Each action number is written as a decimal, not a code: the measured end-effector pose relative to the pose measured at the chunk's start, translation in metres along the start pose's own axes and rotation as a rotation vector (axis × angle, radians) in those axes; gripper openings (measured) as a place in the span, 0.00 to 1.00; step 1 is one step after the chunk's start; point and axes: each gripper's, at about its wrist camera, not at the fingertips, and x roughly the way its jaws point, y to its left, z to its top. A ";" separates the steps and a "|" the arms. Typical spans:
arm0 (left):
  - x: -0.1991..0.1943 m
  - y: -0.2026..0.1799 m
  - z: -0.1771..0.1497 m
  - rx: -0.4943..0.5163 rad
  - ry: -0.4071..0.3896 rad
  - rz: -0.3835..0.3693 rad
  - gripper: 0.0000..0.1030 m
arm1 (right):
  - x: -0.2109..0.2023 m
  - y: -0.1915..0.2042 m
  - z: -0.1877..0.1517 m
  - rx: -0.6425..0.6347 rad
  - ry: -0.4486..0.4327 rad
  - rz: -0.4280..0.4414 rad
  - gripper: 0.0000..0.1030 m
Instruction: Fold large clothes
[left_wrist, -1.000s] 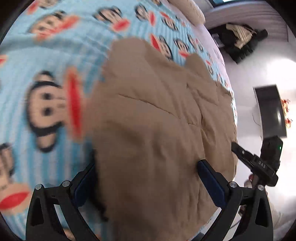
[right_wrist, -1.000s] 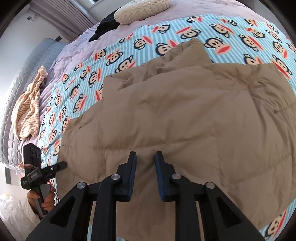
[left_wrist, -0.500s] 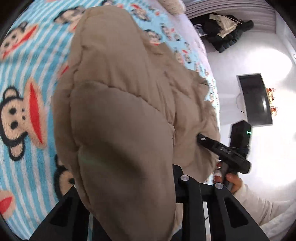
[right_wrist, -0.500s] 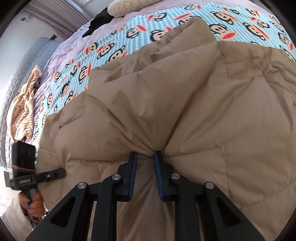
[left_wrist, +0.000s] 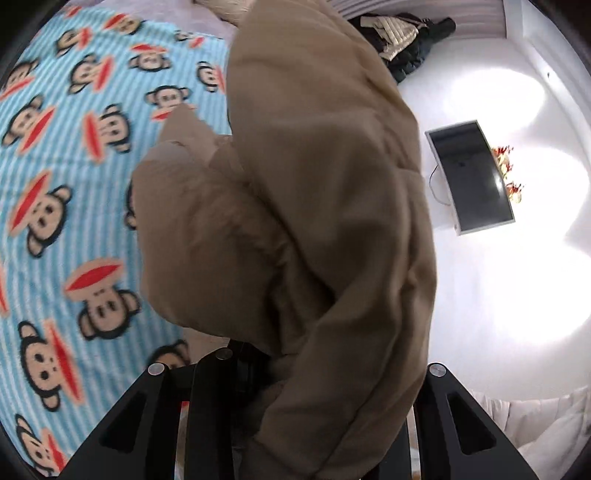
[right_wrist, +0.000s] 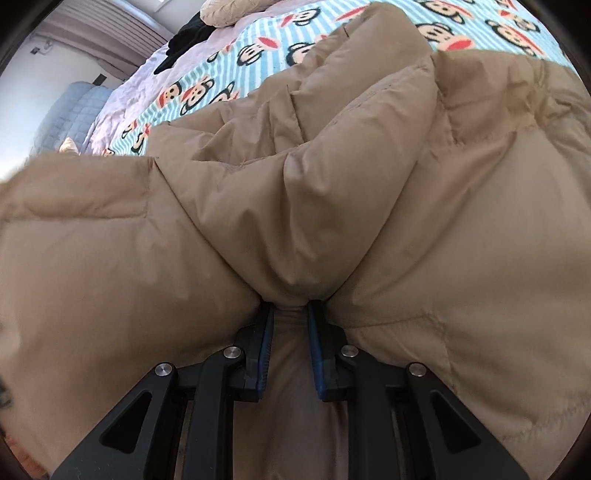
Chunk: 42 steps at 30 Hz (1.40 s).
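A bed fills the scene, covered by a blue-striped blanket (left_wrist: 74, 155) printed with cartoon monkey faces; a pale pillow (right_wrist: 236, 9) sits at its far end, and a dark monitor (left_wrist: 469, 177) leans by the white wall to the right. The task's thing, a puffy tan quilted coat (right_wrist: 369, 177), lies bunched across the near half of the bed. My right gripper (right_wrist: 290, 343) pinches a gathered ridge of its padding between the blue pads (right_wrist: 265, 350), which are drawn close with fabric squeezed between them, so I judge the grip firm enough to lift the bulk. My left gripper (left_wrist: 295, 387) is raised with a thick flap of the same coat draped over it (the cloth hides the fingertips entirely), so I cannot tell whether those fingers are spread or pressed together. Holding two separate points high seems meant to carry one part of the coat over the rest for a fold. Slippery padding could slide free.
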 end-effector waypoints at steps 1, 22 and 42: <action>0.004 -0.012 0.002 0.008 0.006 0.017 0.30 | 0.001 -0.004 0.001 0.017 0.004 0.021 0.18; 0.174 -0.152 0.008 0.026 0.216 0.022 0.72 | -0.131 -0.140 -0.012 0.231 0.018 0.240 0.15; 0.246 -0.185 0.011 0.081 0.214 0.100 0.72 | -0.203 -0.169 -0.067 0.288 0.026 0.535 0.77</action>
